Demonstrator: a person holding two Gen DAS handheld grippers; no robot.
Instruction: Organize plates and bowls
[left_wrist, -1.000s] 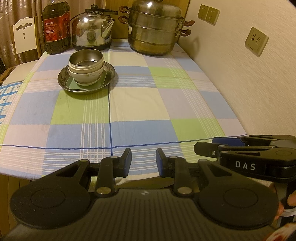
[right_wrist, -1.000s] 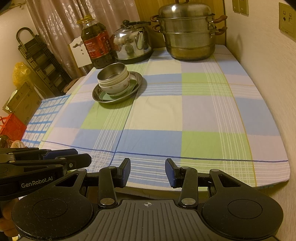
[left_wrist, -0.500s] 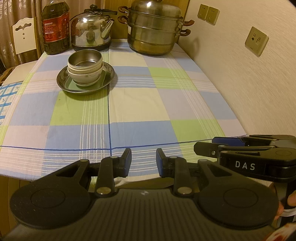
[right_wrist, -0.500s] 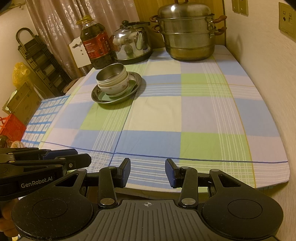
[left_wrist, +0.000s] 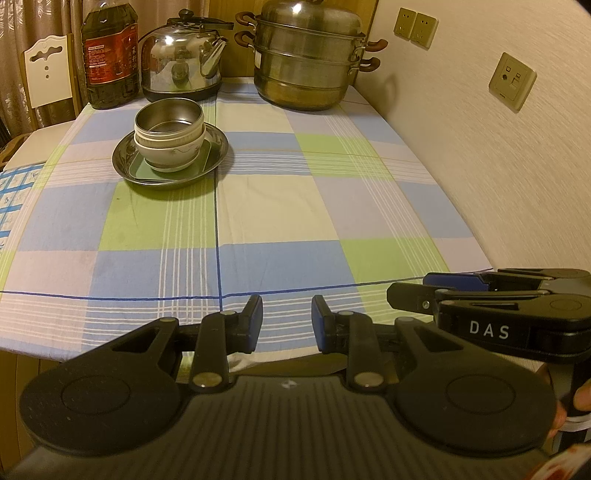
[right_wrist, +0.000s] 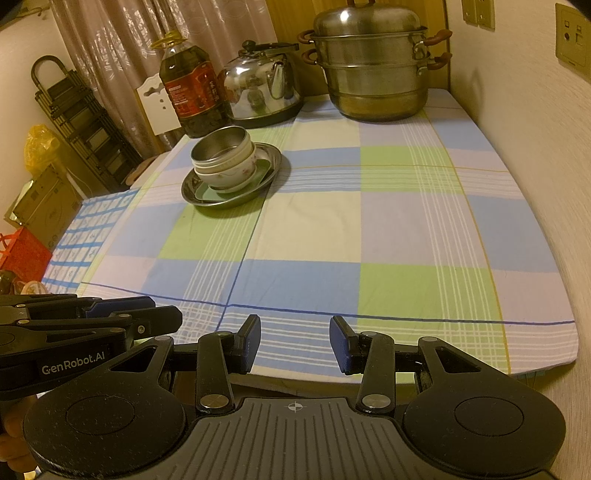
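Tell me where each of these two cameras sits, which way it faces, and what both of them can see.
Left wrist: sits on the left gripper at the table's near edge, looking forward and down the checked tablecloth; the right gripper shows beside it.
Right wrist: sits on the right gripper, facing likewise; the left gripper shows at left.
Both share: stacked bowls on a metal plate, kettle, steamer pot, oil bottle.
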